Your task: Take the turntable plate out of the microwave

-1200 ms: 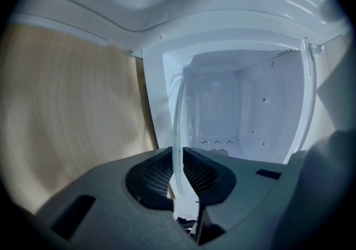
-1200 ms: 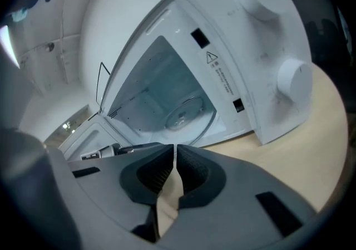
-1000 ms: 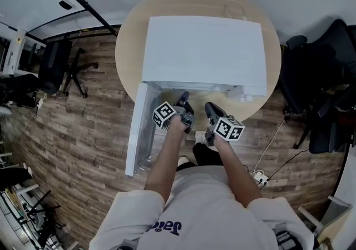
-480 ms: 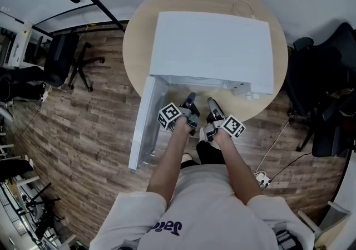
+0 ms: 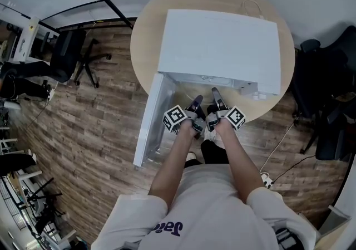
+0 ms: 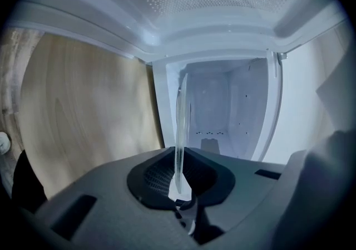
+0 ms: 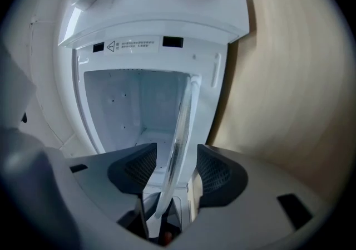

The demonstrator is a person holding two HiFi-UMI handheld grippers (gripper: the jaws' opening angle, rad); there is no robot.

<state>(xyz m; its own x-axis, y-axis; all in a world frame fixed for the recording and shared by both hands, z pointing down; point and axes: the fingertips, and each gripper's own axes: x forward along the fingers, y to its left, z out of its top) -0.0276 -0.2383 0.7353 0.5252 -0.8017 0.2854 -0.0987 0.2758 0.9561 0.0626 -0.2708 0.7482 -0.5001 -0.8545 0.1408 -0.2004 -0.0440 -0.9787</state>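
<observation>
The white microwave (image 5: 219,48) stands on a round wooden table (image 5: 146,43) with its door (image 5: 151,121) swung open to the left. In the left gripper view the clear glass turntable plate (image 6: 181,126) shows edge-on in front of the lit cavity (image 6: 222,109), and my left gripper (image 6: 179,179) is shut on its rim. My right gripper (image 7: 177,171) has just opened. The plate (image 7: 183,126) passes between its pads (image 7: 219,173) without touching them. Seen from the head view, the left gripper (image 5: 197,100) and right gripper (image 5: 215,94) sit side by side at the microwave's opening.
The open door juts out past the table edge on the left. Office chairs stand at the left (image 5: 72,57) and right (image 5: 328,93). A power strip (image 5: 266,178) with a cable lies on the wood floor. A white cable (image 5: 253,6) loops behind the microwave.
Both grippers have come closer together and nearer to the microwave's opening. The right gripper has rolled, so its marker cube faces another way.
</observation>
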